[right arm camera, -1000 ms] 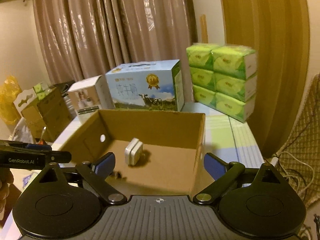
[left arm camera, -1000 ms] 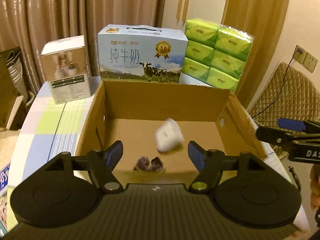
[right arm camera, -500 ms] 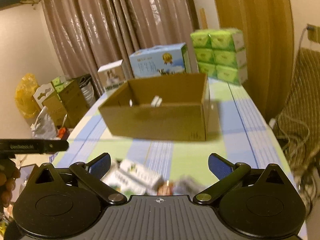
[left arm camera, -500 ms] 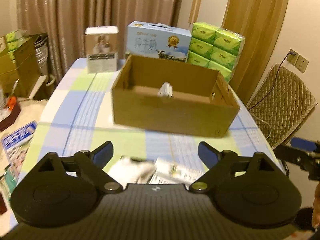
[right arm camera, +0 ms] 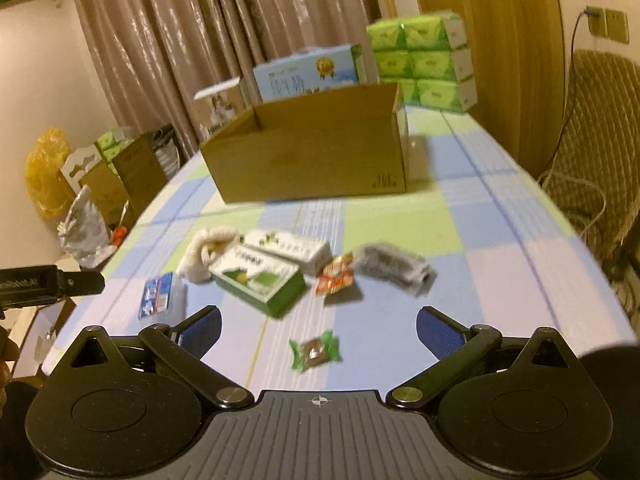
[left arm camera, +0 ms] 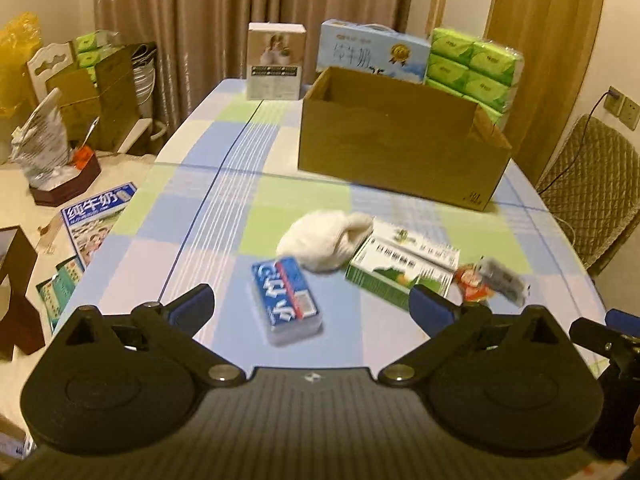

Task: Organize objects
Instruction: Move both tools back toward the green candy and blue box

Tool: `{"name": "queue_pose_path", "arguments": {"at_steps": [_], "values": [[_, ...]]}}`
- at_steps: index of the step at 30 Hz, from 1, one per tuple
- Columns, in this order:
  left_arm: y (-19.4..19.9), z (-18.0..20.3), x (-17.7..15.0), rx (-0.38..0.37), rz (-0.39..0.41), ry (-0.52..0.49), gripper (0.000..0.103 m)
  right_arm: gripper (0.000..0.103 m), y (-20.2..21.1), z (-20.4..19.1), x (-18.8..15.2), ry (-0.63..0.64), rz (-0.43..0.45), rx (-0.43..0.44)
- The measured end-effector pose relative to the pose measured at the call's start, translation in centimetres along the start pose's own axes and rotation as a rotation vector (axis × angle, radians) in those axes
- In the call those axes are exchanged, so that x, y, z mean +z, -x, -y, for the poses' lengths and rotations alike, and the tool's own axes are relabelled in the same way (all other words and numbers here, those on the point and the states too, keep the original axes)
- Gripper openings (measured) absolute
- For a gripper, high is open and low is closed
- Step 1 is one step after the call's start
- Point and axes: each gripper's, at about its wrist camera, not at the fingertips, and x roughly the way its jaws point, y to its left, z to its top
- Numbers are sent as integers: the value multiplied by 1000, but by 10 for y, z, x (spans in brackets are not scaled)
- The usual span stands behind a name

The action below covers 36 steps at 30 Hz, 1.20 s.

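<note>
An open cardboard box (left arm camera: 400, 148) stands on the checked table; it also shows in the right wrist view (right arm camera: 316, 148). Loose items lie in front of it: a blue tissue pack (left arm camera: 286, 300), a white cloth bundle (left arm camera: 324, 240), a green-and-white carton (left arm camera: 400, 268), a red snack packet (right arm camera: 335, 274), a grey packet (right arm camera: 394, 266) and a green-wrapped candy (right arm camera: 315, 354). My left gripper (left arm camera: 312, 312) is open and empty above the blue pack. My right gripper (right arm camera: 318, 328) is open and empty above the candy.
A milk carton box (left arm camera: 370, 54), a white product box (left arm camera: 275, 62) and stacked green tissue packs (left arm camera: 472, 68) stand behind the cardboard box. A quilted chair (left arm camera: 592, 184) is at the right. Boxes, bags and leaflets (left arm camera: 96, 216) lie on the floor at the left.
Both grippers have pulled back from above the cardboard box to the near end of the table. The loose items have come into view. Both stayed open.
</note>
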Motion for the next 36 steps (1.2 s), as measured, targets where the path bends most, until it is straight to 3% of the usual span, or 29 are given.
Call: {"name": "queue_pose_path", "arguments": {"at_steps": [8, 36], "values": [[-3, 0, -22, 15, -20, 15, 102, 101, -3, -5, -16, 59, 2, -28], [-24, -1, -34, 34, -78, -4, 101, 101, -24, -8, -24, 108, -52, -42]]}}
